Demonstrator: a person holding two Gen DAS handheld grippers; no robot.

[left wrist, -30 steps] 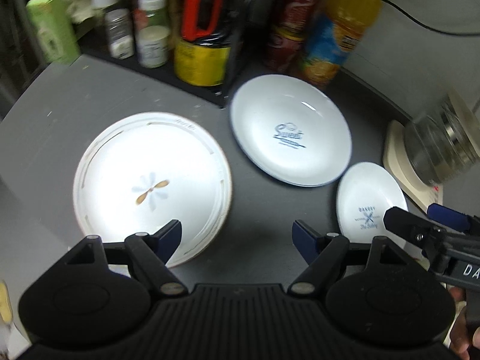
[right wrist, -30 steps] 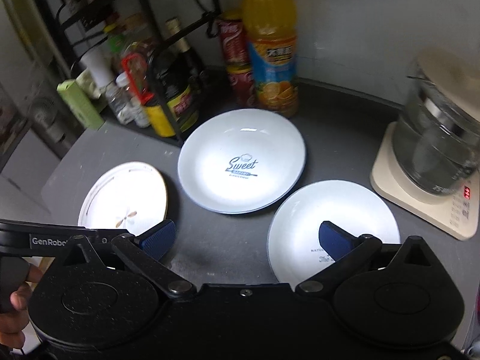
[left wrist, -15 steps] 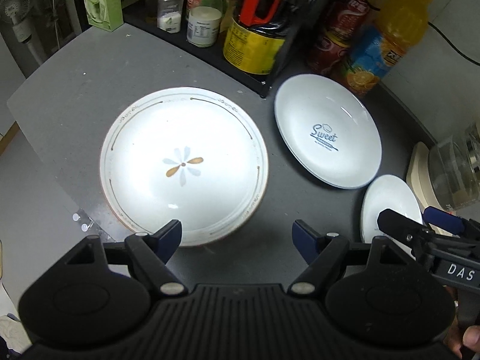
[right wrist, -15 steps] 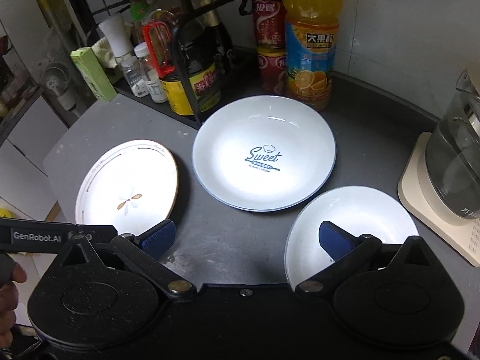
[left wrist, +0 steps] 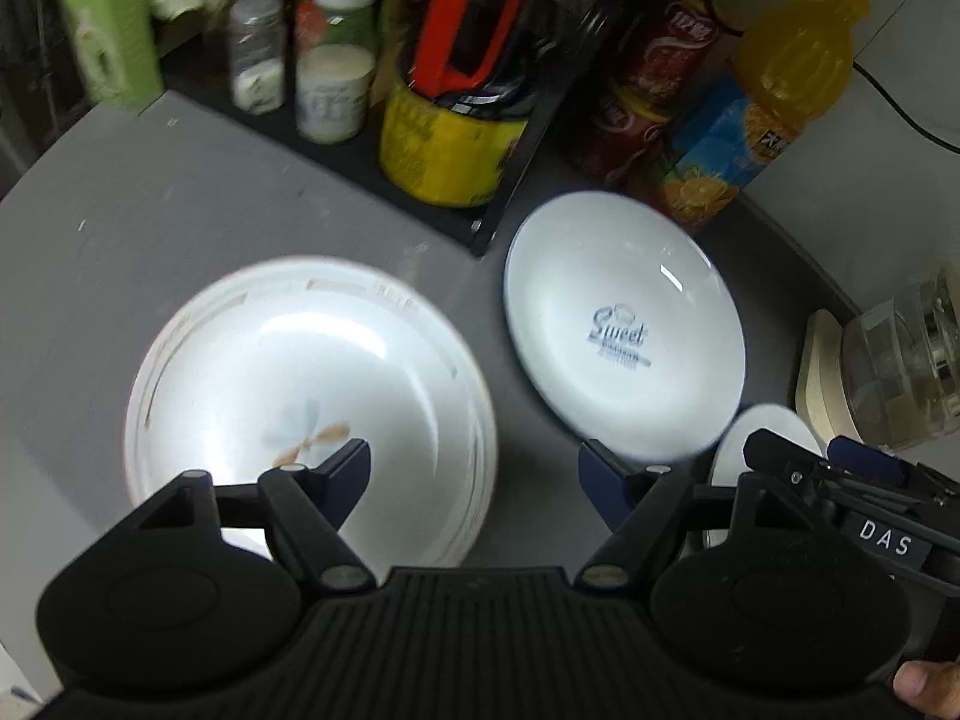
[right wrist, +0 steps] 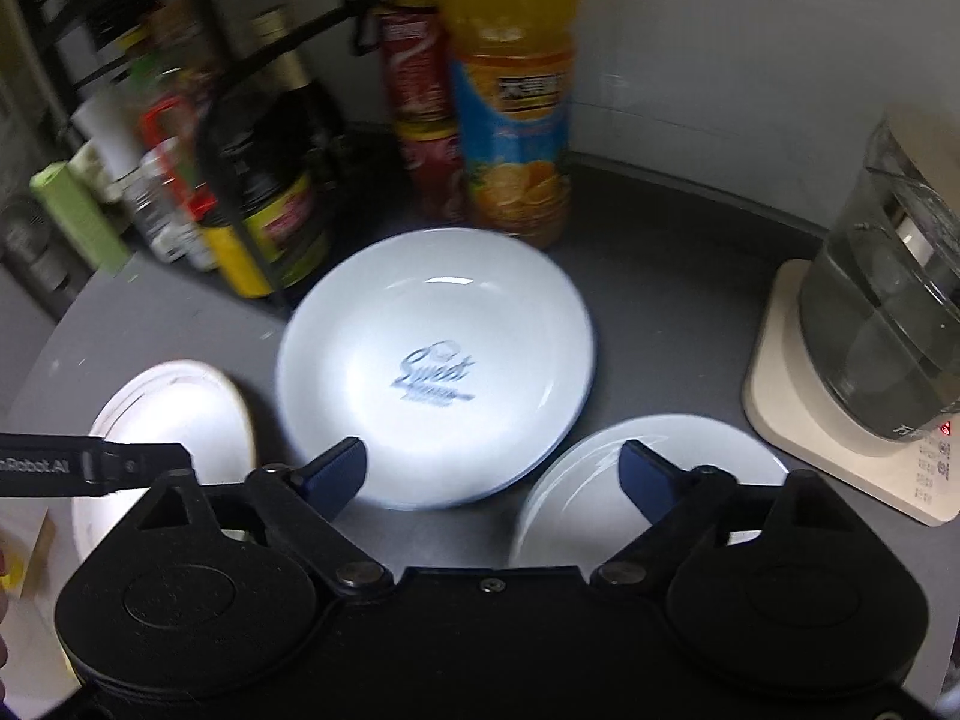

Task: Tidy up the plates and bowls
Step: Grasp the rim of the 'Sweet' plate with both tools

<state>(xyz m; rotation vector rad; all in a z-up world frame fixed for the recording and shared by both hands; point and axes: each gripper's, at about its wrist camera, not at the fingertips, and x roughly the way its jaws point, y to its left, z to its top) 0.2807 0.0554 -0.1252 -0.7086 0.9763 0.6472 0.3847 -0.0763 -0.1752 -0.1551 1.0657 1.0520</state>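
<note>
Jaws of both grippers, left [left wrist: 474, 468] and right [right wrist: 492, 471], are closing, nothing between them; plates lie untouched on the worktop [left wrist: 180, 210].

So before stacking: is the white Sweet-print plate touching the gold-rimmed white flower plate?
Apart. The left wrist view shows a strip of grey countertop between the Sweet-print plate and the flower plate.

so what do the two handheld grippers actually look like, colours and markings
Both look alike: matte black plastic bodies with two round housings, ribbed in the middle, black linkage arms with silver pivot screws, and dark blue finger pads. From the left wrist view the right gripper carries a white "DAS" label; from the right wrist view the left gripper reads "nRobot.AI". No cables or sleeves show.
</note>
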